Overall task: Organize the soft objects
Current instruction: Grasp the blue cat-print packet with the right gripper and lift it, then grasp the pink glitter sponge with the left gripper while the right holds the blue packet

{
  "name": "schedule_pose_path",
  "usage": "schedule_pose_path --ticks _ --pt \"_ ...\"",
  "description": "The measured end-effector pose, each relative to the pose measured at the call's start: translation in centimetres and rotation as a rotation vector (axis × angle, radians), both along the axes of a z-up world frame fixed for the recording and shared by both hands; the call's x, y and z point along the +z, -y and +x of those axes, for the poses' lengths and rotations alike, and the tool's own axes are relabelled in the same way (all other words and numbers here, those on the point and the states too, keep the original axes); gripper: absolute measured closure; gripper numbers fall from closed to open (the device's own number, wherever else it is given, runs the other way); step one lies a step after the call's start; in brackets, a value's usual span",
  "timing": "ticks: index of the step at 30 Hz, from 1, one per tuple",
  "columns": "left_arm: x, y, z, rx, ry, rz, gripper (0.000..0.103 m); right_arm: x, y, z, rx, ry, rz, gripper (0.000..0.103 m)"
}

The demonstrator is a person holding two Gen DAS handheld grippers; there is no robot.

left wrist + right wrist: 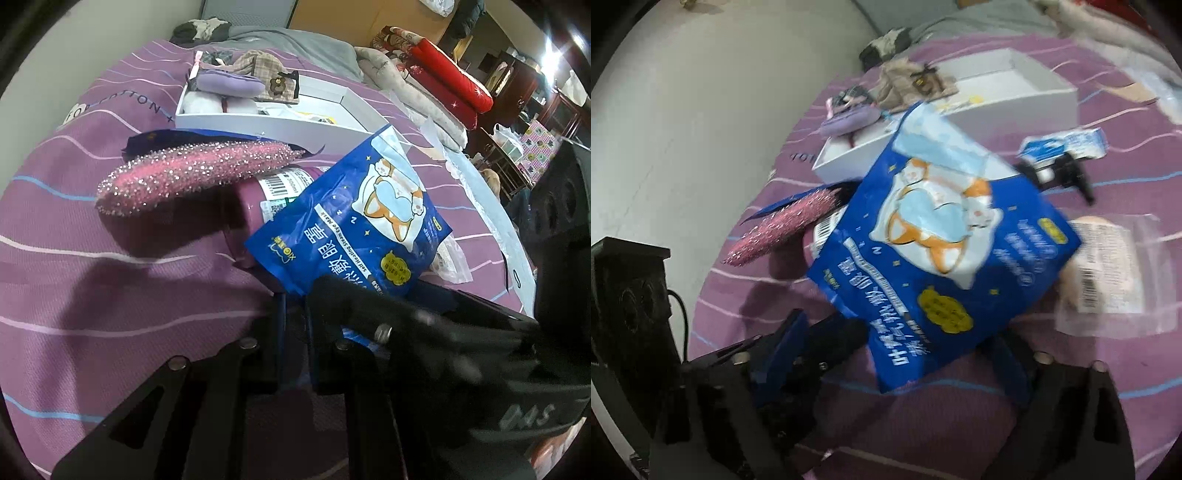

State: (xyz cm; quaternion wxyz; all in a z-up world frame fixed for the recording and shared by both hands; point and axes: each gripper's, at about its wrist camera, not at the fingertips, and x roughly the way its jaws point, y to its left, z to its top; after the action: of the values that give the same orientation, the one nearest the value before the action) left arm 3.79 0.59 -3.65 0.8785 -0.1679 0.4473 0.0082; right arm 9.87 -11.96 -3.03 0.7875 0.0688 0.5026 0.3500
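Note:
A blue eye-mask pouch [354, 221] with a corgi picture is lifted above the purple bedspread [92, 288]. My left gripper [295, 306] is shut on its lower corner. In the right wrist view the pouch [938, 251] hangs between my right gripper's [923, 354] spread fingers [798, 332], which are open and not touching it. A pink glittery pouch [184, 173] lies on a purple bottle [266, 195]. A white box [273, 122] behind holds a lilac eye mask [229, 83], a plaid pouch [262, 66] and white soft items [207, 103].
A clear plastic packet [1108, 269], a small blue-white box [1063, 144] and a black pump head [1063, 173] lie right of the pouch. Folded red and floral quilts [436, 70] sit at the bed's far right. A wall [683, 129] borders the bed's left.

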Motion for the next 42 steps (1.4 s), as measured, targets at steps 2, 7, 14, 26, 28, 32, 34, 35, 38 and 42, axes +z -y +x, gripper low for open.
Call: schedule_pose_path --ticks 2,7,14,26,28,32,34,35,38,42 --pt "0.0 0.0 0.0 0.001 0.001 -0.002 0.091 0.3 0.6 -0.1 -0.035 0.02 0.005 0.028" --pt "0.0 -0.1 -0.1 0.0 0.0 0.004 0.091 1.1 3.1 0.2 -0.112 0.033 0.105 0.039" --pt "0.0 -0.1 0.0 0.001 -0.003 0.014 0.091 1.1 2.6 0.7 -0.075 -0.02 0.183 0.075" --pt "1.5 -1.4 -1.5 0.022 0.062 -0.032 0.072 2.5 3.1 -0.3 -0.079 0.067 0.165 0.099" --pt "2.5 -1.7 -2.4 0.035 0.116 -0.022 0.046 3.3 3.4 -0.6 -0.09 0.1 0.158 0.099" --pt "4.5 -2.3 -3.3 0.075 0.209 0.054 0.044 3.9 3.5 -1.0 -0.096 0.127 0.13 0.099" --pt "4.6 -2.6 -3.0 0.088 0.205 0.085 0.044 3.7 3.2 -1.2 -0.083 0.127 0.112 0.099" --pt "4.5 -2.9 -2.9 0.101 0.2 0.098 0.044 3.6 3.0 -1.4 -0.078 0.128 0.101 0.099" --pt "4.2 -4.5 -2.9 0.157 0.193 0.089 0.044 3.1 2.6 -1.5 -0.065 0.123 0.079 0.099" --pt "4.0 -6.5 -2.6 0.224 0.193 0.043 0.044 2.6 2.8 -1.2 -0.068 0.1 0.091 0.099"
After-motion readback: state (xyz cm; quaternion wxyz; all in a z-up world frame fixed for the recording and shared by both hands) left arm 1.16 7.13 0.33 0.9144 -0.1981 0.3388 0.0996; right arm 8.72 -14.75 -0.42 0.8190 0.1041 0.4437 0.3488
